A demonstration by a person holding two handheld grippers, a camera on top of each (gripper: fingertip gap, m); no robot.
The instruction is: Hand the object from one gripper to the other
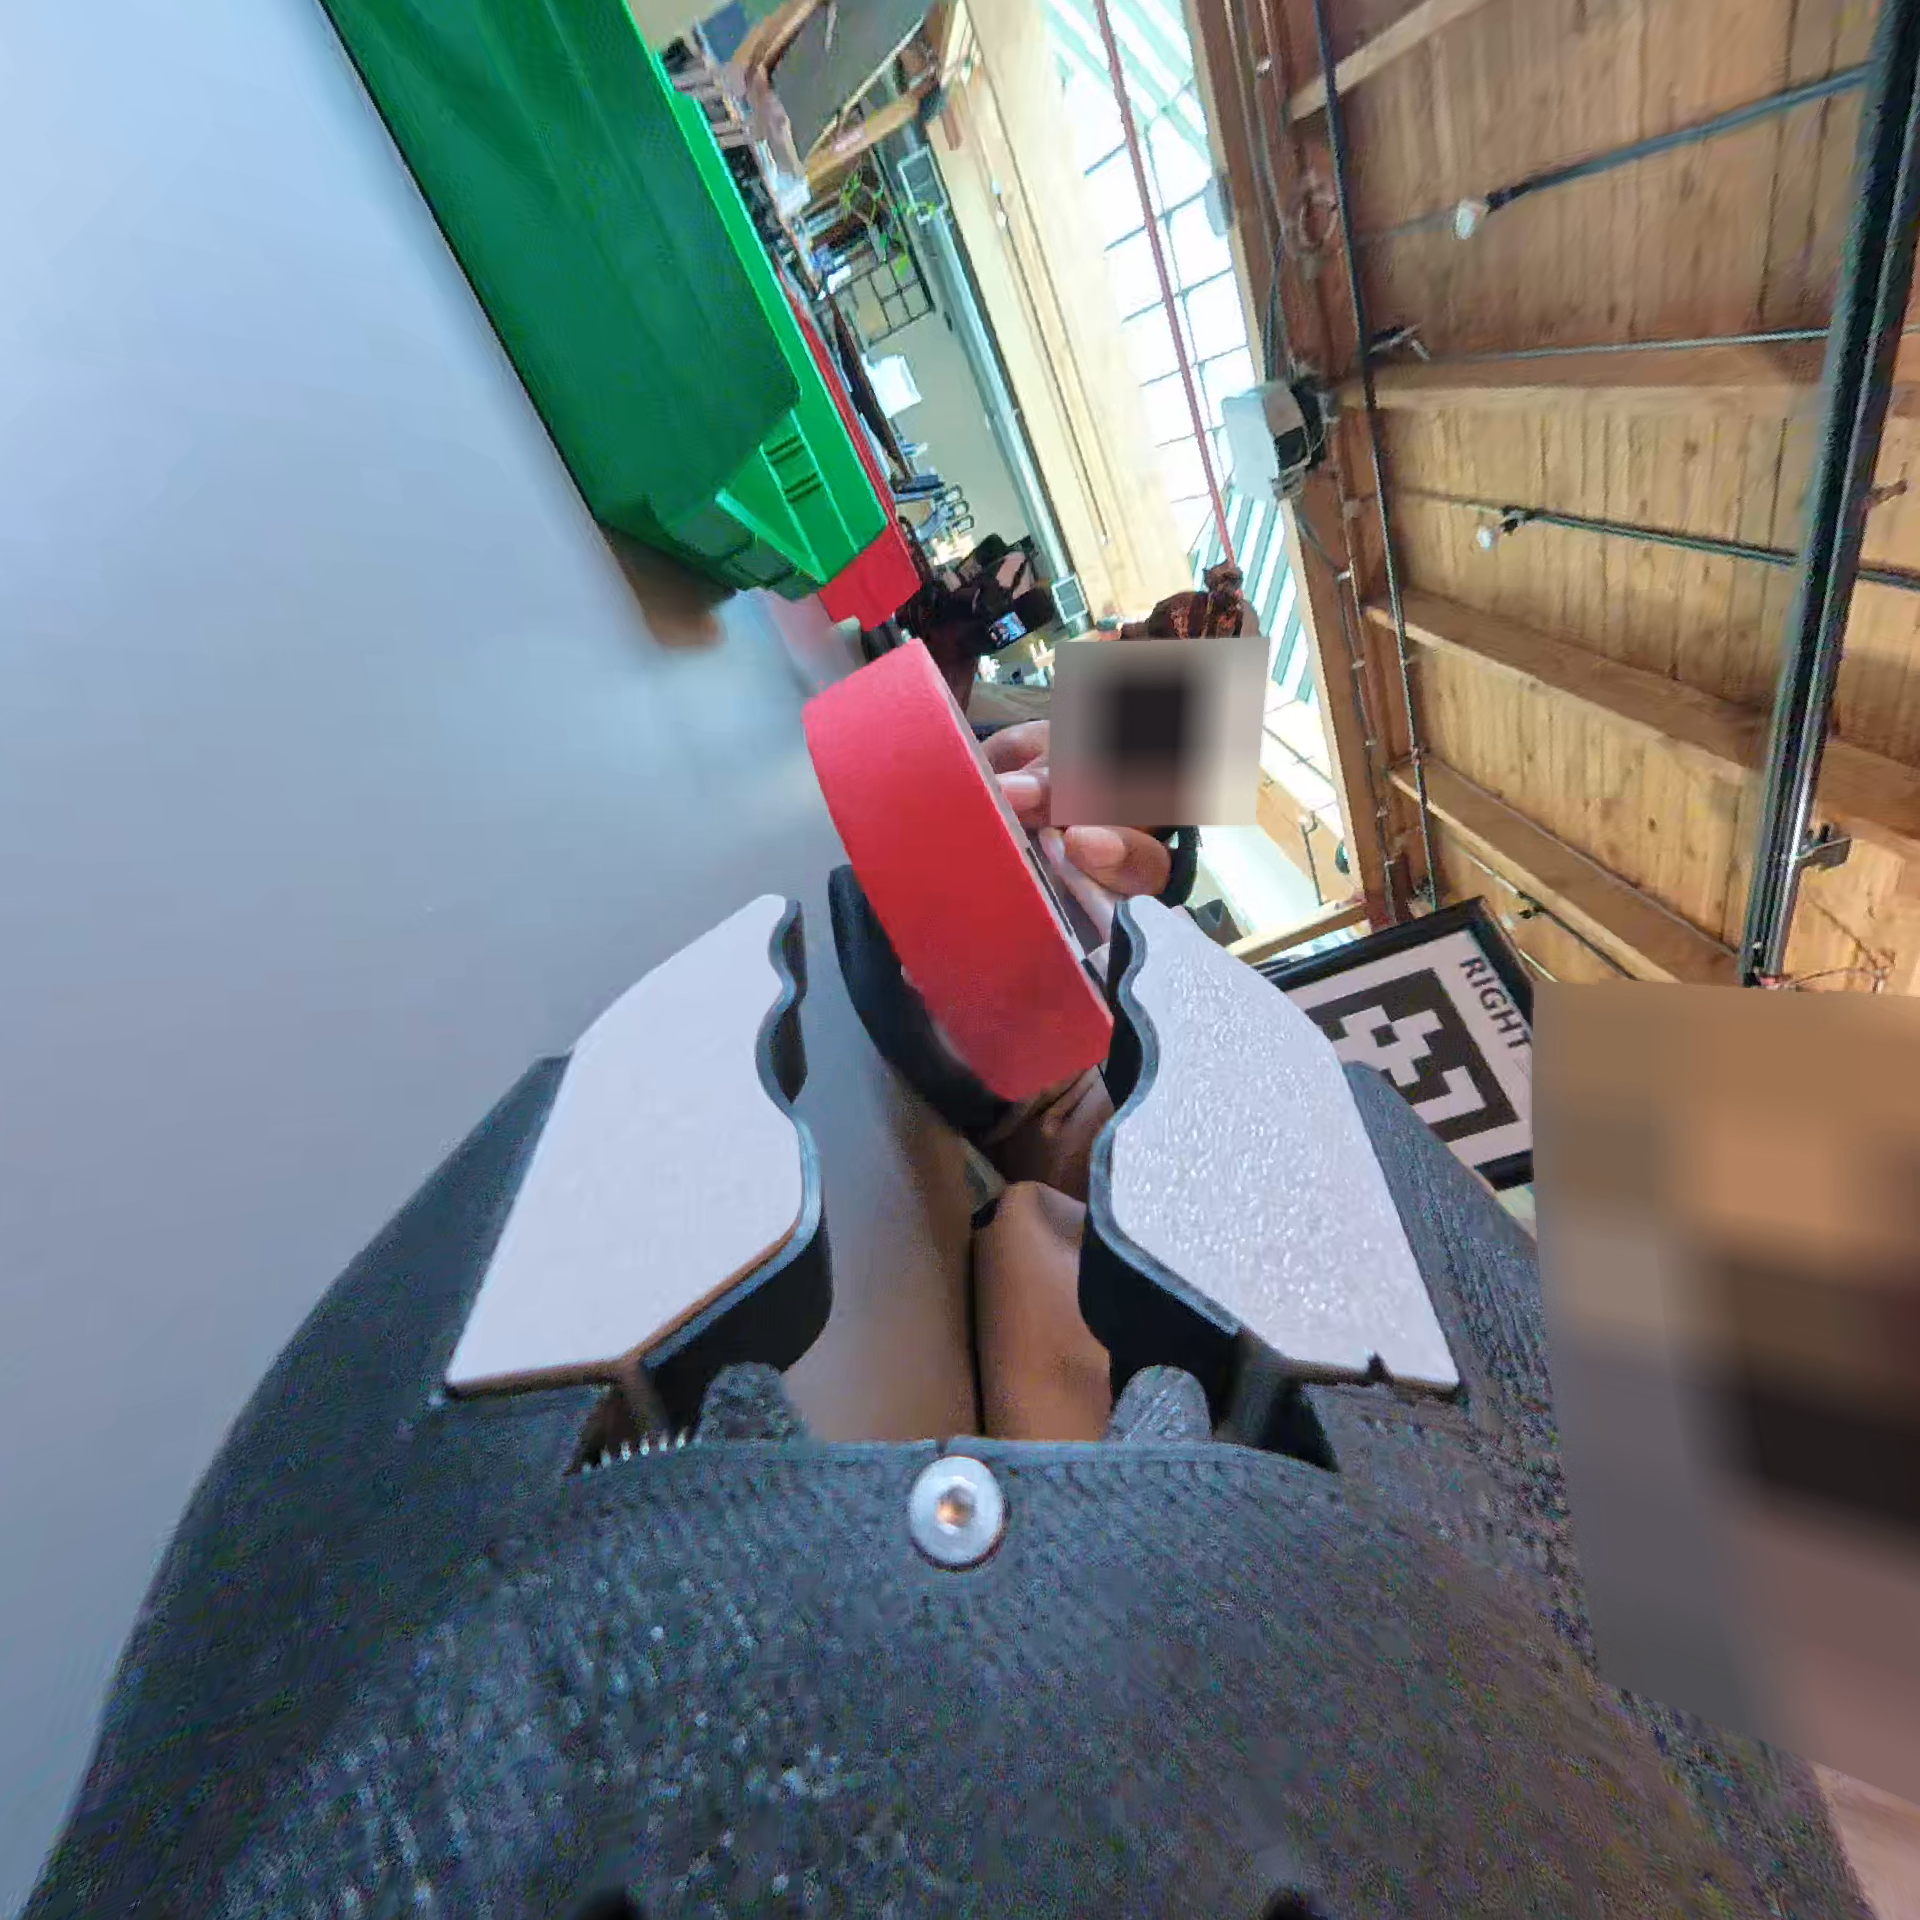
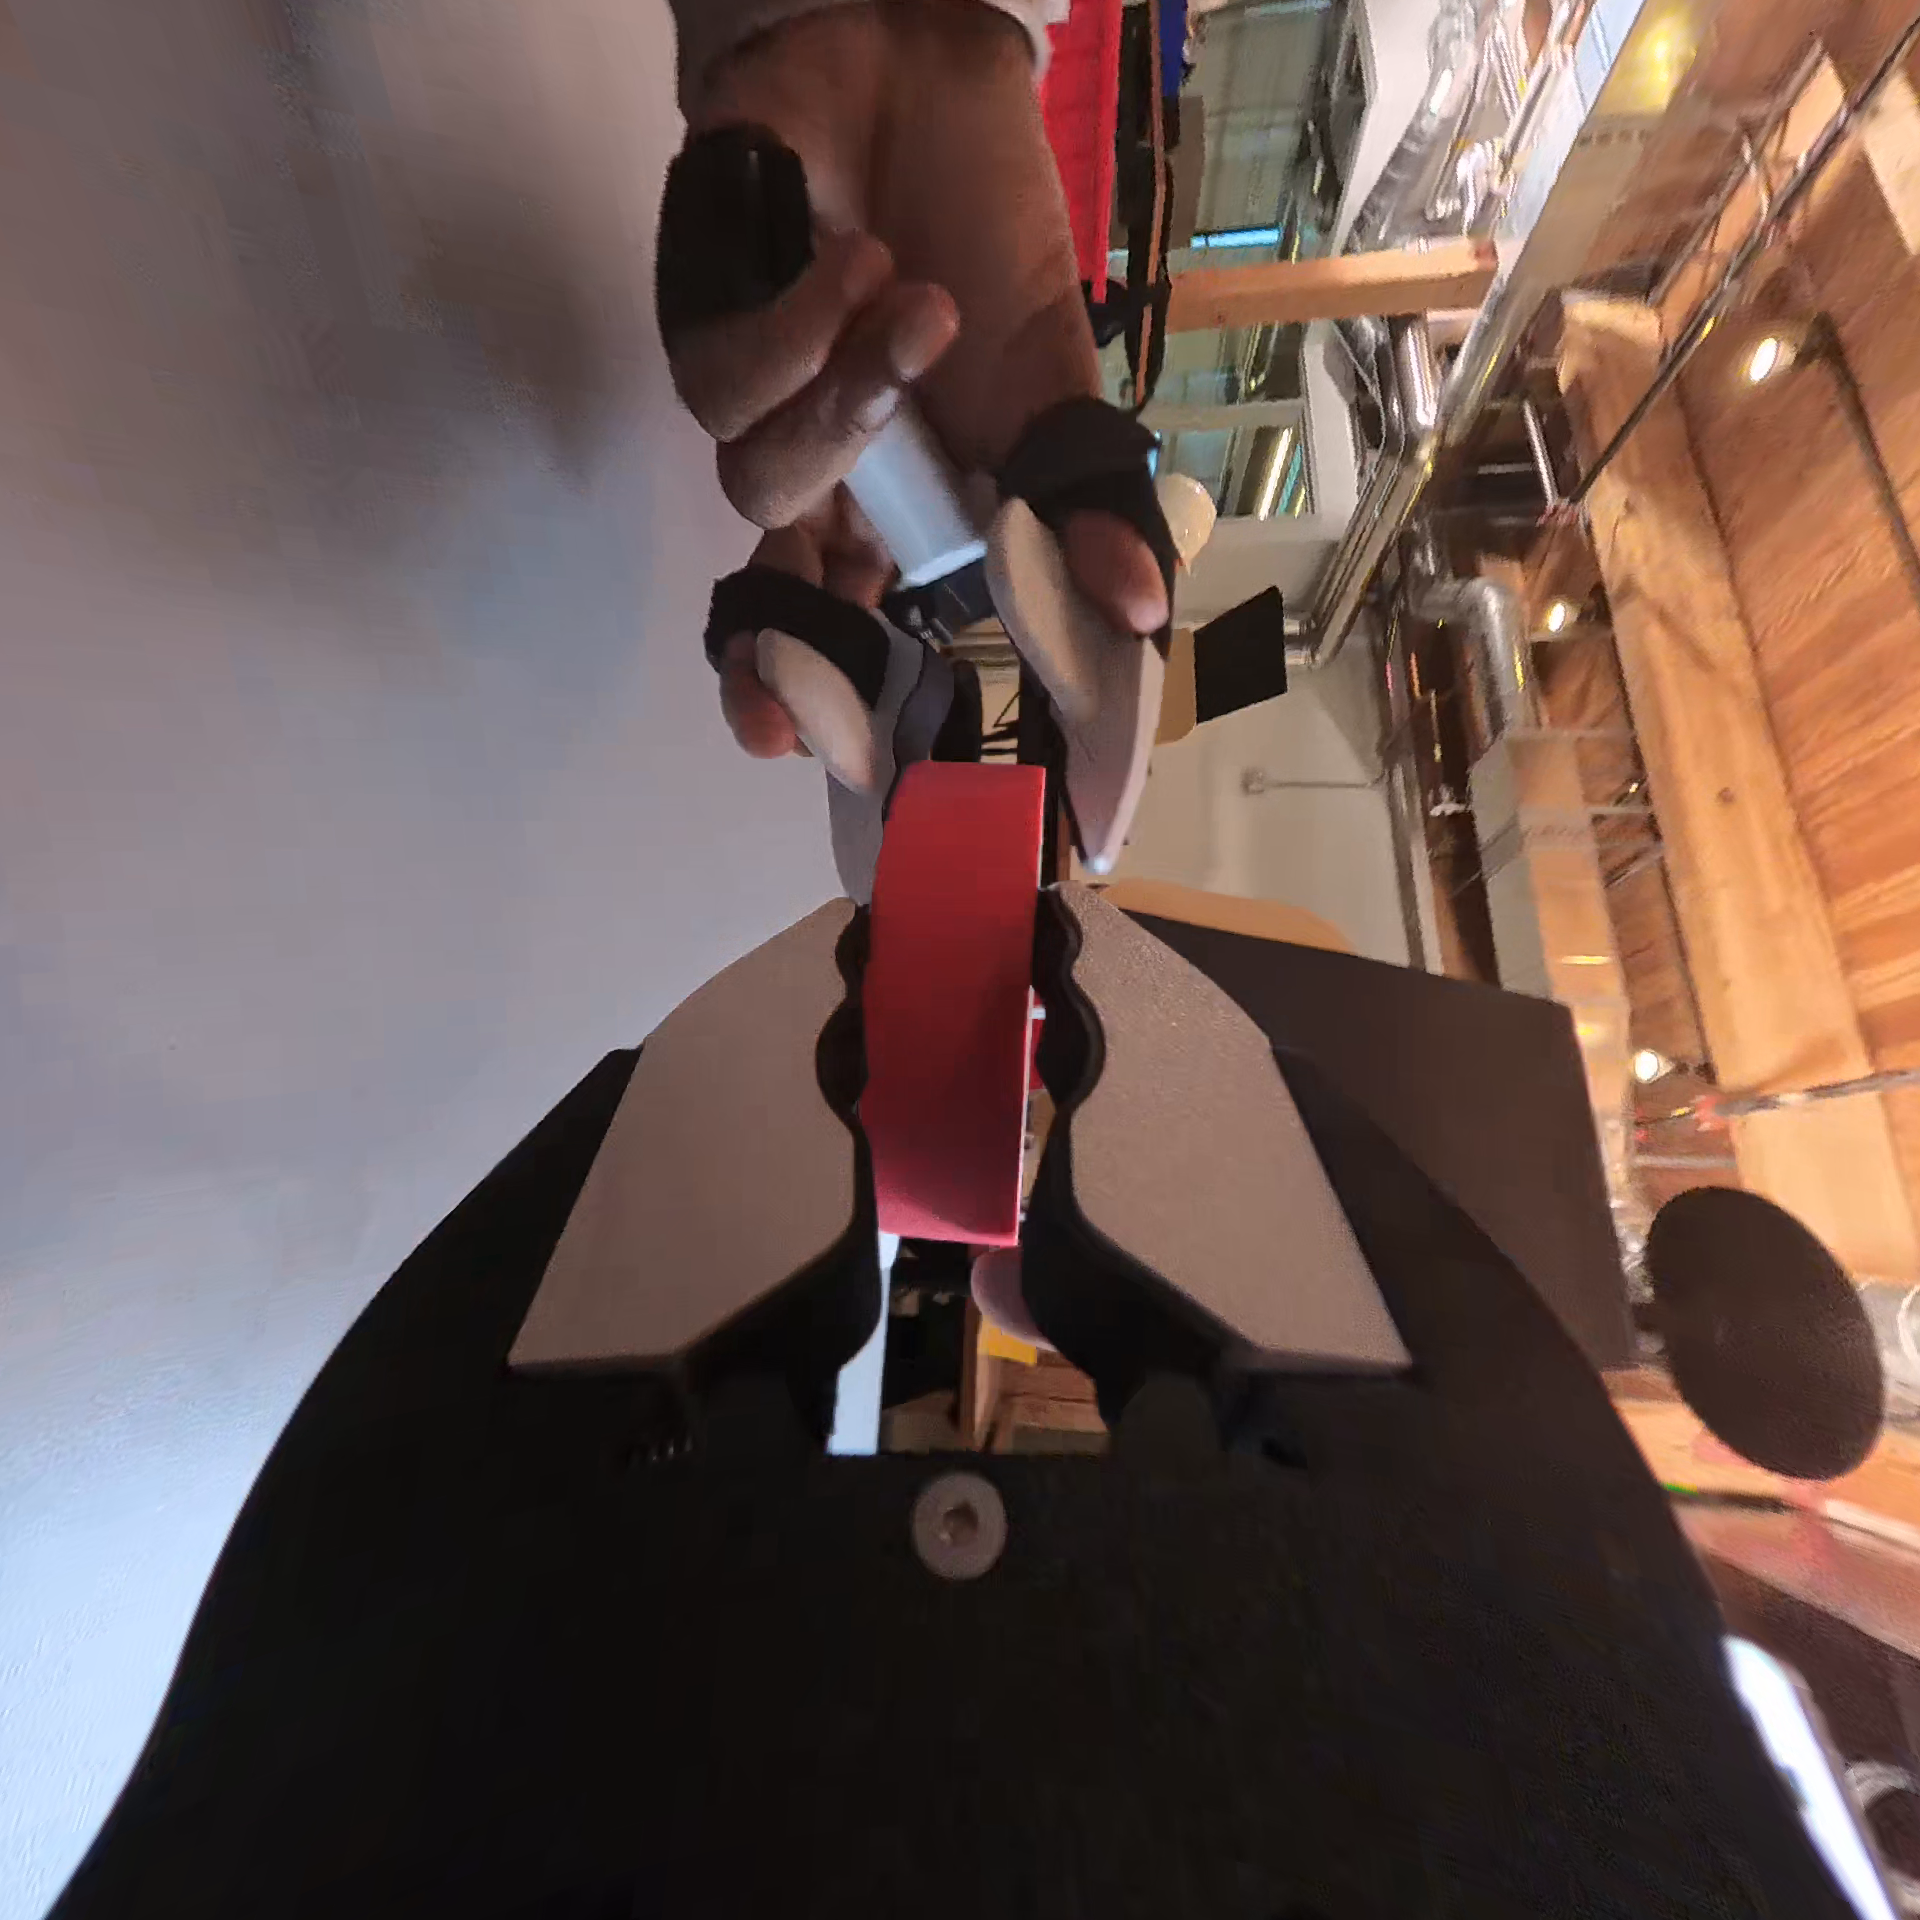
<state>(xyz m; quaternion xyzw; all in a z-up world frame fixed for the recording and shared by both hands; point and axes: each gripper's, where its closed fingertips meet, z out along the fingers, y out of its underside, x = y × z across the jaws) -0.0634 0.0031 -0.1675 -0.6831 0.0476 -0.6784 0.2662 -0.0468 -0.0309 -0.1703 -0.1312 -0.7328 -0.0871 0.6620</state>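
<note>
1. Right gripper: jaws clenched on the red tape roll, pressing its two flat faces so the outer band faces the camera. Gripping across the faces keeps the roll from rolling or twisting out.
2. Red tape roll, left wrist view: it sits at about 12 o'clock from the left gripper, tilted, its lower edge just entering the gap between the fingers.
3. Left gripper: jaws released and spread wider than the roll, holding nothing; the wide gap appears intended to admit the roll edge-on.
4. Far side of the roll, right wrist view: a hand works the opposing gripper, whose pale fingertips flank the roll's far edge at 12 o'clock without visibly closing on it.
5. Judgement: the handover is at the receiving stage; the right side bears the load until the left closes.
6. Background: green bins lie well apart, at 11 o'clock.
</note>
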